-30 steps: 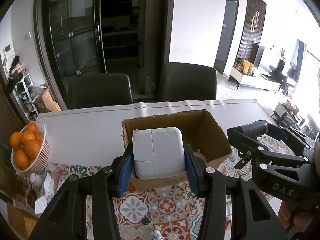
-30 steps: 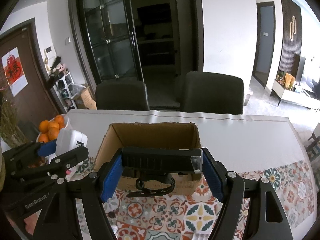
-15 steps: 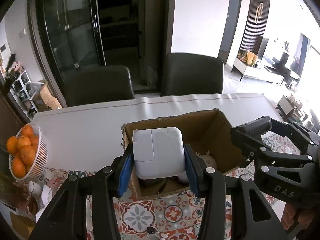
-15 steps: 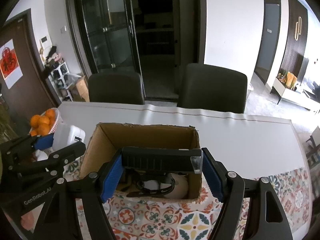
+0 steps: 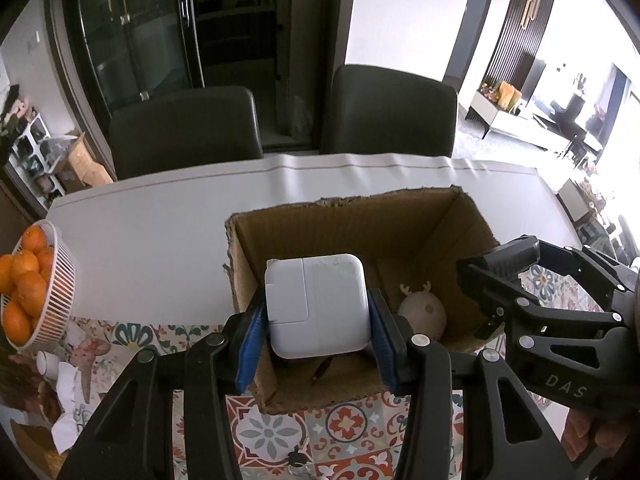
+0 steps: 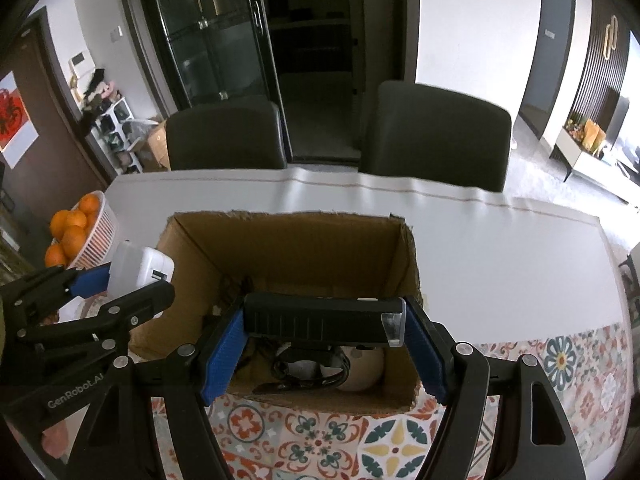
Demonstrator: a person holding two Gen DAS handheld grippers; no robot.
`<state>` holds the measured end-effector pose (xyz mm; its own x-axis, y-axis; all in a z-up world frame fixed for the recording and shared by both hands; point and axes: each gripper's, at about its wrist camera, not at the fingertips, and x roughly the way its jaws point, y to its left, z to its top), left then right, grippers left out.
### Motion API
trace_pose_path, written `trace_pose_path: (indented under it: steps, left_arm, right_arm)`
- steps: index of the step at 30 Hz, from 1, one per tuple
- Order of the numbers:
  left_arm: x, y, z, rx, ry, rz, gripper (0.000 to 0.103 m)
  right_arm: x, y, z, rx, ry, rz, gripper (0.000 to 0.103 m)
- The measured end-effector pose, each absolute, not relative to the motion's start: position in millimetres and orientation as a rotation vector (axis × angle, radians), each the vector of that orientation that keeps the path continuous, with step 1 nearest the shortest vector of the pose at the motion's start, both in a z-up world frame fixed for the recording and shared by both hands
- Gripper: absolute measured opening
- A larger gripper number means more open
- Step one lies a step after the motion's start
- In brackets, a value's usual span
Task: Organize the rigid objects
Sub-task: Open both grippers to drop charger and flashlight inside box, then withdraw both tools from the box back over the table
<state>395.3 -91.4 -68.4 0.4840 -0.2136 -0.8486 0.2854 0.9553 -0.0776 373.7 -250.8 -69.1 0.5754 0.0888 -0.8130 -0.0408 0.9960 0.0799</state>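
My left gripper [image 5: 316, 336] is shut on a white square power adapter [image 5: 316, 306], held over the near left part of an open cardboard box [image 5: 352, 216]. My right gripper [image 6: 322, 344] is shut on a long black flashlight-like bar [image 6: 320, 320] with a clear end, held crosswise over the box [image 6: 288, 236] near its front wall. Inside the box lie a round beige toy with antlers [image 5: 422, 312] and a black strap or cable [image 6: 308, 368]. The right wrist view shows the left gripper [image 6: 120, 280] at the left with the adapter [image 6: 140, 270].
The box stands on a white table [image 5: 152, 236] partly covered by a patterned tile cloth [image 6: 400, 440]. A white basket of oranges [image 5: 32, 288] sits at the table's left edge. Two dark chairs [image 6: 224, 136] stand behind the table. Small clutter lies at the near left.
Both grippers have come forward and down over the box, each keeping its object. The box's inside and its contents now show.
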Motion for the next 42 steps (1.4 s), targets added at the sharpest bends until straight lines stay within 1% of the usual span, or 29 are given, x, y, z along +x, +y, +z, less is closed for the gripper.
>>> trace_pose_path:
  steps: [12, 16, 17, 19, 24, 26, 37, 42]
  left_arm:
    - [400, -95, -94, 0.050, 1.099, -0.317, 0.047]
    - [399, -92, -98, 0.040, 1.114, -0.309, 0.048]
    - [397, -92, -97, 0.044, 1.106, -0.300, 0.052]
    - [393, -91, -93, 0.050, 1.090, -0.292, 0.056]
    - [386, -91, -85, 0.056, 1.067, -0.265, 0.057]
    - [379, -90, -81, 0.056, 1.064, -0.258, 0.059]
    - [336, -81, -61, 0.061, 1.009, -0.223, 0.059]
    - [315, -77, -60, 0.063, 0.999, -0.207, 0.059]
  right_arm:
    - [391, -249, -90, 0.058, 1.020, 0.087, 0.075]
    - [390, -247, -91, 0.036, 1.013, 0.080, 0.077]
    - [389, -247, -91, 0.031, 1.012, 0.074, 0.077]
    - [386, -247, -91, 0.028, 1.009, 0.056, 0.077]
    - [377, -253, -88, 0.056, 1.000, 0.042, 0.077]
    - [371, -254, -85, 0.060, 0.991, 0.031, 0.077]
    - [324, -251, -63, 0.062, 0.910, -0.008, 0.077]
    - [302, -249, -58, 0.040, 0.884, -0.045, 0.077]
